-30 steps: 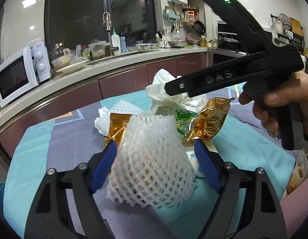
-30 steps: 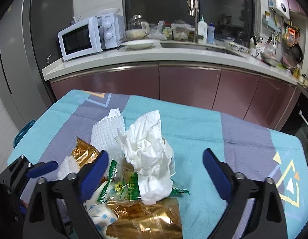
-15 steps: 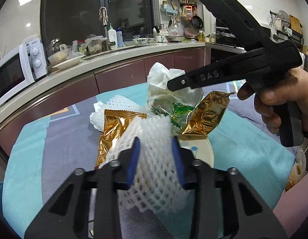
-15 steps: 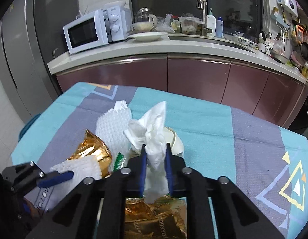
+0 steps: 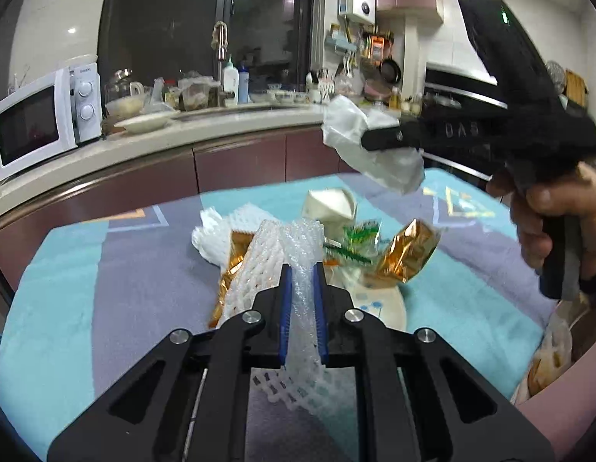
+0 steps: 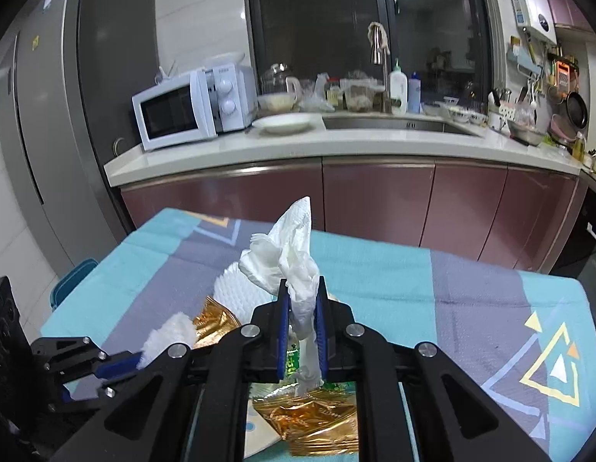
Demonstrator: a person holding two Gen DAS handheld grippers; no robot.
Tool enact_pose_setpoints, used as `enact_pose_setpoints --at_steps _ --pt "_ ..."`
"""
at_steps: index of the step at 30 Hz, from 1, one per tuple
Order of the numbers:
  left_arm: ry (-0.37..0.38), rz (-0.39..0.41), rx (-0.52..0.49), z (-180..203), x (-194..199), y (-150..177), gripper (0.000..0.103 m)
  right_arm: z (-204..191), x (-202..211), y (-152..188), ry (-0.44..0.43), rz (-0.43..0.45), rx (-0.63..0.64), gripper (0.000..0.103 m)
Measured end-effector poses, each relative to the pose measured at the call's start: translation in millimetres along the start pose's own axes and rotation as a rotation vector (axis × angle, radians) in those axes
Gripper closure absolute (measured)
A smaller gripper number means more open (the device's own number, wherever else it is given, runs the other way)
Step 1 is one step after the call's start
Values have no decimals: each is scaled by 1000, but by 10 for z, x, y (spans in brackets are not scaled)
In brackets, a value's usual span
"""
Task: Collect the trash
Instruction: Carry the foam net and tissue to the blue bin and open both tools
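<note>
Tongs (image 5: 302, 288) around crumpled white foam net (image 5: 273, 265), squeezed thin.

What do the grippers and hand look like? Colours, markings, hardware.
Left gripper and right gripper: matte black angular frames with cut-outs, silver pivot bolts, blue finger pads. From the left view the right one shows raised "DAS" lettering and a green LED on its black pistol-grip body. Bare right hand; no sleeve or cables visible.

right gripper (image 6: 301, 300) clamped on white tissue (image 6: 294, 265) | gold wrapper (image 6: 309, 419) lay below | left gripper (image 6: 124, 362) pinched foam net (image 6: 167, 335)
</note>
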State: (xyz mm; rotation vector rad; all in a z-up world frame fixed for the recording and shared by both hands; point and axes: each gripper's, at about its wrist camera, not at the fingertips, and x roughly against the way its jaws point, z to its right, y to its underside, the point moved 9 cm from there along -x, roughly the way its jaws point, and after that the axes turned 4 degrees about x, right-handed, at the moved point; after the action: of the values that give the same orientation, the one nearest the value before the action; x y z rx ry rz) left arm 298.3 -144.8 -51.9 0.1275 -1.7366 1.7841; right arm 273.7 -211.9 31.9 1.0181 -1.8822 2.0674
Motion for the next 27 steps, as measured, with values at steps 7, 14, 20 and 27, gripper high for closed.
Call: enact_pose_setpoints --at_steps 7,14,20,27 --pt "-2 97 97 -270 548 -302 92 -77 289 -158 -4 79 8 92" --pt "-74 212 169 -779 1298 -557 92 -351 487 -289 -57 128 21 92" --pt "-217 305 181 -1302 2073 -627 92 -810 576 -375 -165 160 27 92" --pt "-426 355 195 -2105 2937 -510 92 -1567 425 -552 -324 161 54 92"
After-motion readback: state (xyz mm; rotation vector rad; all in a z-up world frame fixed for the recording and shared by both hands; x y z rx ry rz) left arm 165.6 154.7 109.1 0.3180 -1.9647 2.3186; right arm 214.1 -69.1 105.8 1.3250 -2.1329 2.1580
